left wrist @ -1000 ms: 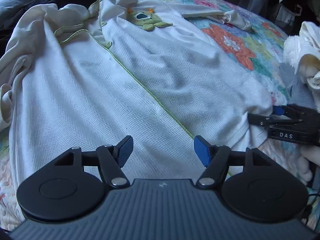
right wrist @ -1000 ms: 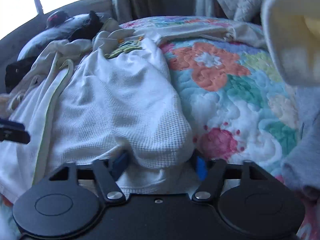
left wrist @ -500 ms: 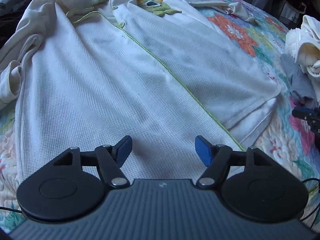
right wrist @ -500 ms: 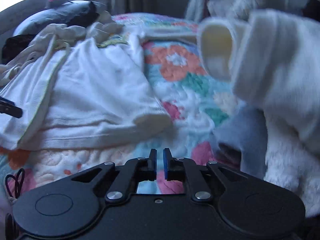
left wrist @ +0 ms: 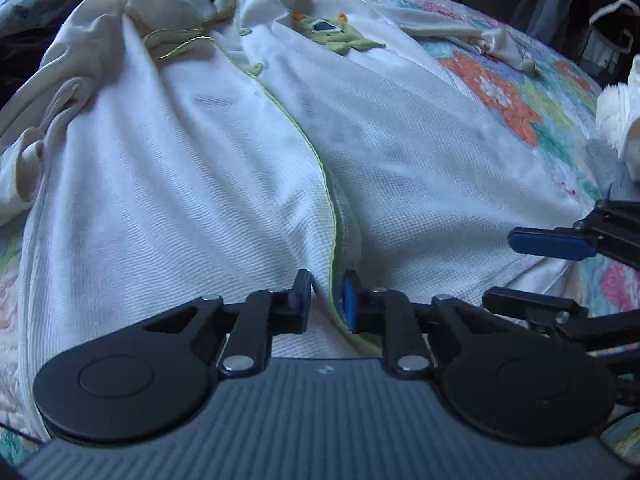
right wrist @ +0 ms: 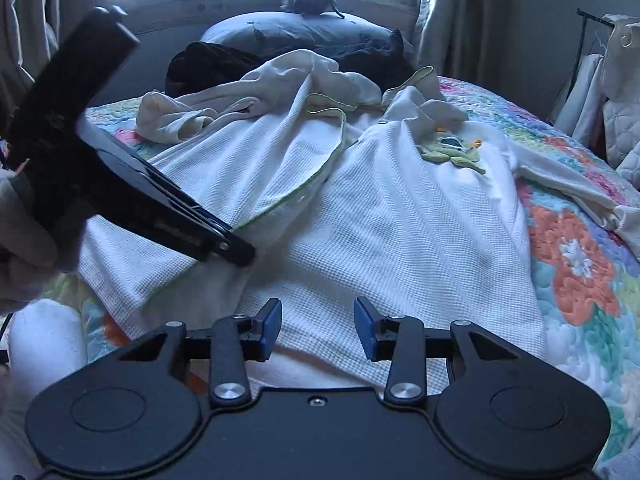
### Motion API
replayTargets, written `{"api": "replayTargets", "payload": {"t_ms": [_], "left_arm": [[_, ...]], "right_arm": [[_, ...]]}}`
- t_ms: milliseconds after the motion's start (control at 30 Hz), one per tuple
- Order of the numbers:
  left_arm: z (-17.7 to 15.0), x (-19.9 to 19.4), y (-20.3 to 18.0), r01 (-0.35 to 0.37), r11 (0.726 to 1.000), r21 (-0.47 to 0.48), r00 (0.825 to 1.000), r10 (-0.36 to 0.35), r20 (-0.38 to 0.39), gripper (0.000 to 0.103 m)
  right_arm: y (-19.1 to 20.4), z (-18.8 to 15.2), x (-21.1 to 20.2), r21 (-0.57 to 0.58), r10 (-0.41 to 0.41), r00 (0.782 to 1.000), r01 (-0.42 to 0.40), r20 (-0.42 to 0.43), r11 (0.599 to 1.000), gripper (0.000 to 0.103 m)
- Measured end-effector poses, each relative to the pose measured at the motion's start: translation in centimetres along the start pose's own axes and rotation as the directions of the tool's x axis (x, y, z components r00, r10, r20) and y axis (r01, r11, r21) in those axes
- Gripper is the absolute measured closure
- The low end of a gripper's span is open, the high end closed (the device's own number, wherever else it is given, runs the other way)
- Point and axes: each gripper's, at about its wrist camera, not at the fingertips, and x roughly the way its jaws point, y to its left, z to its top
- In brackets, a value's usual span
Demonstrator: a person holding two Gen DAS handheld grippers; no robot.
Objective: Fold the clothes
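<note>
A white waffle-knit garment (left wrist: 400, 168) with green trim and a green monster patch (left wrist: 332, 32) lies spread on the quilted bed; it also shows in the right wrist view (right wrist: 400, 220). My left gripper (left wrist: 326, 302) is shut on the garment's green-trimmed front edge near the hem; it appears in the right wrist view (right wrist: 236, 250) at the left. My right gripper (right wrist: 318, 324) is open just above the hem of the garment's right panel, holding nothing; it shows at the right of the left wrist view (left wrist: 540, 272).
A floral quilt (right wrist: 576, 264) covers the bed. A dark pillow (right wrist: 296, 36) and dark clothing (right wrist: 208, 64) lie at the head, under a window. White fluffy clothes (left wrist: 620, 120) sit at the right edge. More clothes hang on a rack (right wrist: 612, 80).
My left gripper has closed on the garment's green-trimmed edge. My right gripper has opened and swung back from the pile at the right to the garment's hem.
</note>
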Motion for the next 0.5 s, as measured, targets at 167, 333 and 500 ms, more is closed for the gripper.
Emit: {"api": "replayTargets", "payload": {"t_ms": [167,333,500], "left_arm": [[-0.5,-1.6,4.2,-0.010,0.986,-0.164,1.000,0.012,0.012,0.087],[-0.1,-2.0,4.3,-0.022,0.989,-0.144,0.999,0.026,0.028,0.087],[-0.2,-1.7,3.8,-0.018,0.991,-0.131,1.000,0.021,0.021,0.087]], "right_arm": [[2.1,1.3,2.4,-0.078,0.082,0.996,-0.084,-0.029,0.993,0.049],[4.8,1.4,6.5,-0.177,0.027,0.995,-0.043,-0.096,0.983,0.035],[0.9,1.8,6.6,0.086,0.124,0.990,-0.118,-0.068,0.989,0.087]]}}
